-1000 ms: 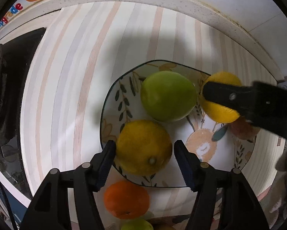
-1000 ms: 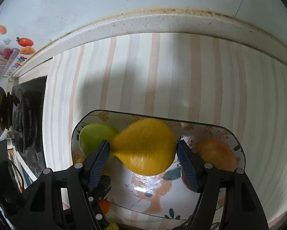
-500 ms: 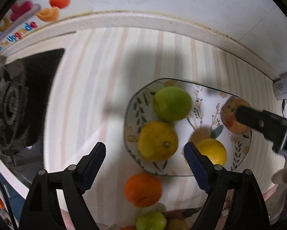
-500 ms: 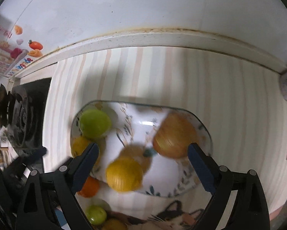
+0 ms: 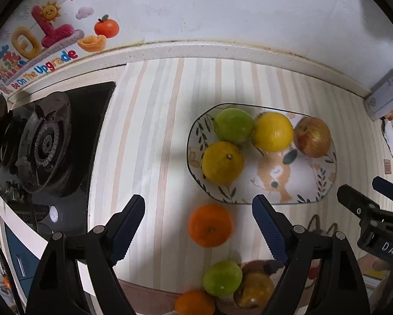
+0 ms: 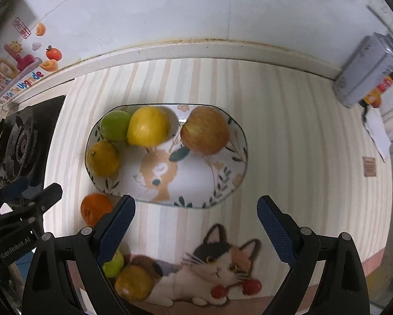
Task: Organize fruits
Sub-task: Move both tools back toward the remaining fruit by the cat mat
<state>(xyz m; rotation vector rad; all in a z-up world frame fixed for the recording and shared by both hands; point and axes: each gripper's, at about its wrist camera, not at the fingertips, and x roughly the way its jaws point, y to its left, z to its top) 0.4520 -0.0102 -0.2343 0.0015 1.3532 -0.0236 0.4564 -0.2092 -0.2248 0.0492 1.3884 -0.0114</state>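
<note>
So both claws, left claw (image 5: 197, 224) and right claw (image 6: 196, 227), hang wide and empty with the plate (image 6: 233, 181) ahead holding four fruits, so next I'd guess: drop onto the orange (image 5: 210, 225) sitting between my left claw's fingers on the tabletop (image 5: 149, 136).

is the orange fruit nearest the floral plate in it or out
Out: the orange fruit lies on the striped mat, just outside the floral plate's rim.
</note>
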